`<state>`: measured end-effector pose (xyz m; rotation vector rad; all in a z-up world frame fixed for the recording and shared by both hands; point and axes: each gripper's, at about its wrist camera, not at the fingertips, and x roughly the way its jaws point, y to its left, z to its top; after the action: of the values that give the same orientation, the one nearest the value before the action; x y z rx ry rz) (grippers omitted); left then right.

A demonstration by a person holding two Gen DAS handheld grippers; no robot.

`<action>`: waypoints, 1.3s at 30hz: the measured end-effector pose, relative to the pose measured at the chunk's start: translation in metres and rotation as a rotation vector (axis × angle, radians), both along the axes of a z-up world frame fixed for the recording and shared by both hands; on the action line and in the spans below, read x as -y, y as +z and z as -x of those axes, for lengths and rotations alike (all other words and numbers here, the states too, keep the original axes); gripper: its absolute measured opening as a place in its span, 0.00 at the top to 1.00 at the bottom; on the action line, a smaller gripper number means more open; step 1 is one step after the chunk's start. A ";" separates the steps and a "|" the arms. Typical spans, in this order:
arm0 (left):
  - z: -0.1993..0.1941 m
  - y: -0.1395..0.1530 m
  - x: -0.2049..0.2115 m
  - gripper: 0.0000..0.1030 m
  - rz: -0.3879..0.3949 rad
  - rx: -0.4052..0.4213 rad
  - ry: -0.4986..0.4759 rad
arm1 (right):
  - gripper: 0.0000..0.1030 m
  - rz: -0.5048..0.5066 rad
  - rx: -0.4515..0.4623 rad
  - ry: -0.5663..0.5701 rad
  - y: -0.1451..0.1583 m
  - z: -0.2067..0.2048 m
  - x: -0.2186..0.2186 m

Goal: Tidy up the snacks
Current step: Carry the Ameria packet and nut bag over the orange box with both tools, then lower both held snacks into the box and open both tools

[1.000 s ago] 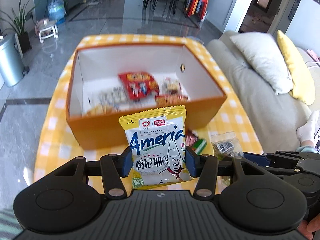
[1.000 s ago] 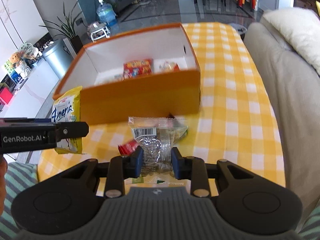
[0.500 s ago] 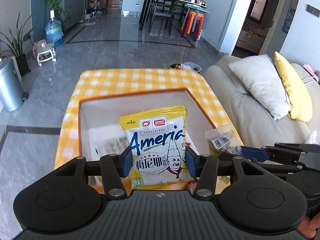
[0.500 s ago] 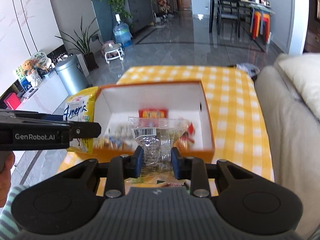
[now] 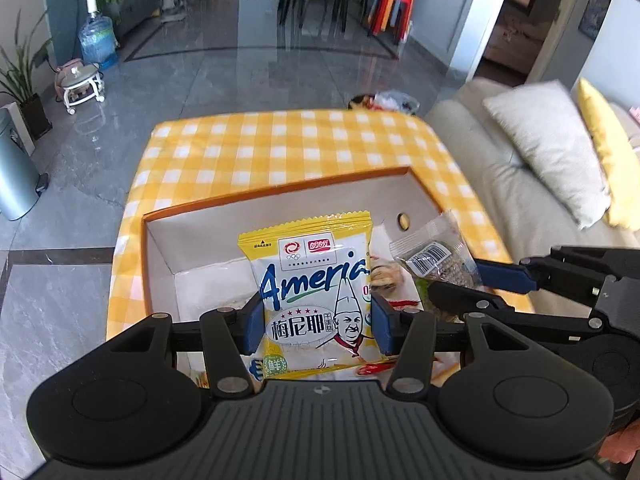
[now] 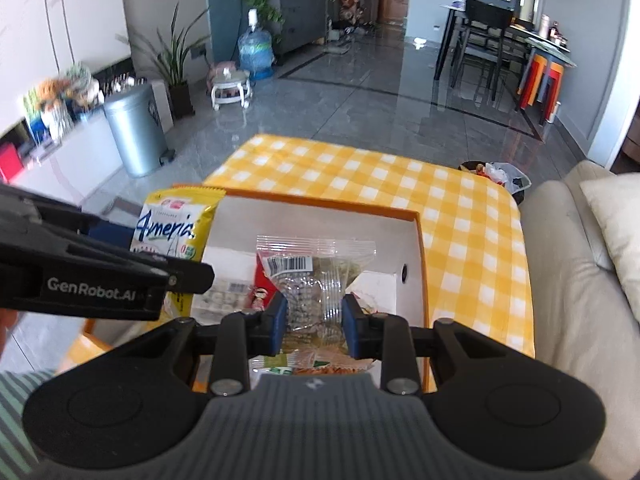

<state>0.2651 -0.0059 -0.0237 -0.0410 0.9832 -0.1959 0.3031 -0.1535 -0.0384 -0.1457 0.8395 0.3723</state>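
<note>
Left tool (image 5: 315, 322): blue pads pinching a yellow-and-white snack packet (image 5: 314, 292) by its sides, held upright above the near-left part of the open orange box (image 5: 280, 196). Right tool (image 6: 315, 325): pads pinching a clear barcoded packet (image 6: 316, 272), held over the box's middle, just right of the other packet. Box: white interior, several small snacks (image 6: 224, 300) on its floor, standing on the yellow-checked table (image 6: 460, 216); sofa (image 6: 572, 264) alongside.
</note>
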 end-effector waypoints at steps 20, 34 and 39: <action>-0.066 -0.077 0.005 0.43 -0.076 -0.198 -0.022 | 0.75 0.285 -0.082 0.109 -0.087 -0.072 -0.031; -0.072 -0.102 -0.003 0.42 -0.065 -0.294 0.010 | 0.73 0.339 -0.083 0.143 -0.098 -0.075 -0.041; -0.067 -0.099 -0.006 0.37 -0.078 -0.288 0.009 | 0.72 0.327 -0.090 0.137 -0.095 -0.072 -0.040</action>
<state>0.3323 -0.0001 -0.1226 -0.0022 1.2766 -0.1452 0.3755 -0.1131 -0.1335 -0.4949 0.9787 0.3699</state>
